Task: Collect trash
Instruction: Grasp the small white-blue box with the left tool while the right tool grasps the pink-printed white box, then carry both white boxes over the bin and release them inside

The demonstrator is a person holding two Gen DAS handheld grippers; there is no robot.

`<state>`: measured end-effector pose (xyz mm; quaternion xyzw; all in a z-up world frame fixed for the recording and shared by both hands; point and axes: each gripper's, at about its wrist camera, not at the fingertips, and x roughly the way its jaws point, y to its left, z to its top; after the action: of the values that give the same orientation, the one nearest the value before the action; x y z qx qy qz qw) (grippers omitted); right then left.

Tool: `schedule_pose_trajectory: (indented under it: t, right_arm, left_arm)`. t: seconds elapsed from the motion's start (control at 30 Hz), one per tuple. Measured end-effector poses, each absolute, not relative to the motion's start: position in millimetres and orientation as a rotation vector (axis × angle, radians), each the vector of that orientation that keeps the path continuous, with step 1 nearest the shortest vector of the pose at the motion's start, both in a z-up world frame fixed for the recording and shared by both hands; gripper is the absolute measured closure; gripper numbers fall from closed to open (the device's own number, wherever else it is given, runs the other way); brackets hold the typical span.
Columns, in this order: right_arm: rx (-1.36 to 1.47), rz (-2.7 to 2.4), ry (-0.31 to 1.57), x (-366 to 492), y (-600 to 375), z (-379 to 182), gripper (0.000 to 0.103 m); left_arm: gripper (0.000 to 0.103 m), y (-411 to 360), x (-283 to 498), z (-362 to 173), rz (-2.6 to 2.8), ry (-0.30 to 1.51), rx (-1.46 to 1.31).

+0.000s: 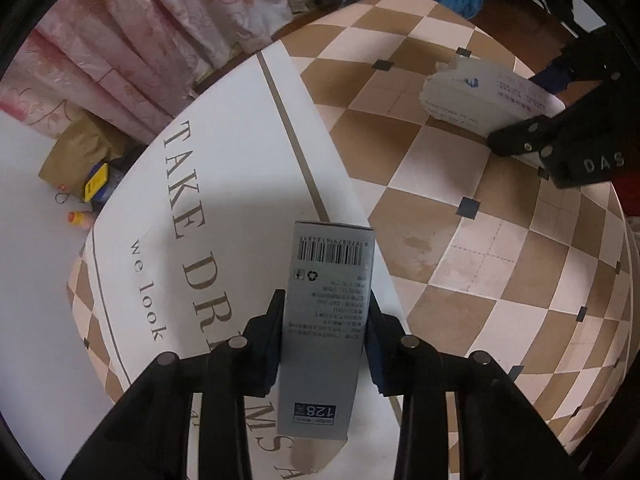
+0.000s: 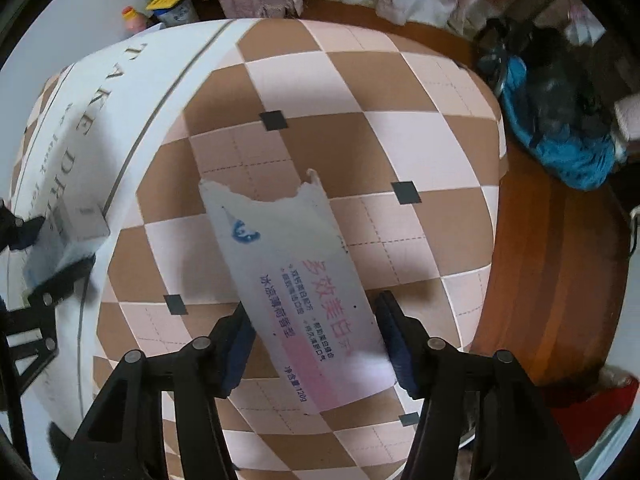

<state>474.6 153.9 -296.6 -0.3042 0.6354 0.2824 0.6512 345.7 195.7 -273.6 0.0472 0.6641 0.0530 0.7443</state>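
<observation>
Over the checkered tablecloth point(image 1: 460, 280), both grippers are loaded: the left gripper point(image 1: 326, 344) has its jaws pressed against the two sides of a grey barcode box point(image 1: 326, 328), held above the cloth's white lettered panel point(image 1: 224, 168). Out to the right, the right gripper point(image 2: 314, 344) clamps a torn white toothpaste carton point(image 2: 292, 276) with pink print, ragged end pointing away, hanging over the brown and pink squares. A blue bag point(image 2: 560, 148) sits on the floor beyond.
</observation>
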Motion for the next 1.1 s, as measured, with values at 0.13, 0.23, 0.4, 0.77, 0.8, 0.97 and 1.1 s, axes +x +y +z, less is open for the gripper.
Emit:
schedule_pose_trajectory:
  t: [0.13,0.23,0.4,0.77,0.8,0.97,1.1]
  right_arm:
    - [-0.678,0.640,1.414,467.6,150.2,-292.3,0.045]
    - [-0.661,0.639,1.391,460.1,143.3,-290.8,0.046]
    - [-0.611,0.634,1.352,433.4,131.1,-274.0,0.047]
    - [-0.408,0.635,1.213,388.9,75.5,-200.6,0.047]
    - [-0.384,0.636,1.203,386.0,66.4,-192.4,0.047]
    - [-0.255,0.628,1.152,377.1,8.2,-148.3,0.047]
    - [-0.175,0.601,1.109,370.2,-48.7,-111.2,0.047]
  left_arm:
    - [0.071,187.9,335.1,-262.6,0.185,1.425,0.061]
    - [0.071,181.9,324.9,-254.5,0.240,1.402,0.017]
    - [0.071,177.8,306.4,-233.8,0.347,1.328,-0.061]
    - [0.071,148.0,267.1,-161.6,0.484,1.123,-0.173]
    - [0.071,142.1,265.1,-153.6,0.484,1.102,-0.183]
    - [0.071,100.2,261.2,-115.6,0.451,1.012,-0.221]
    - [0.071,57.5,265.4,-90.1,0.385,0.961,-0.242]
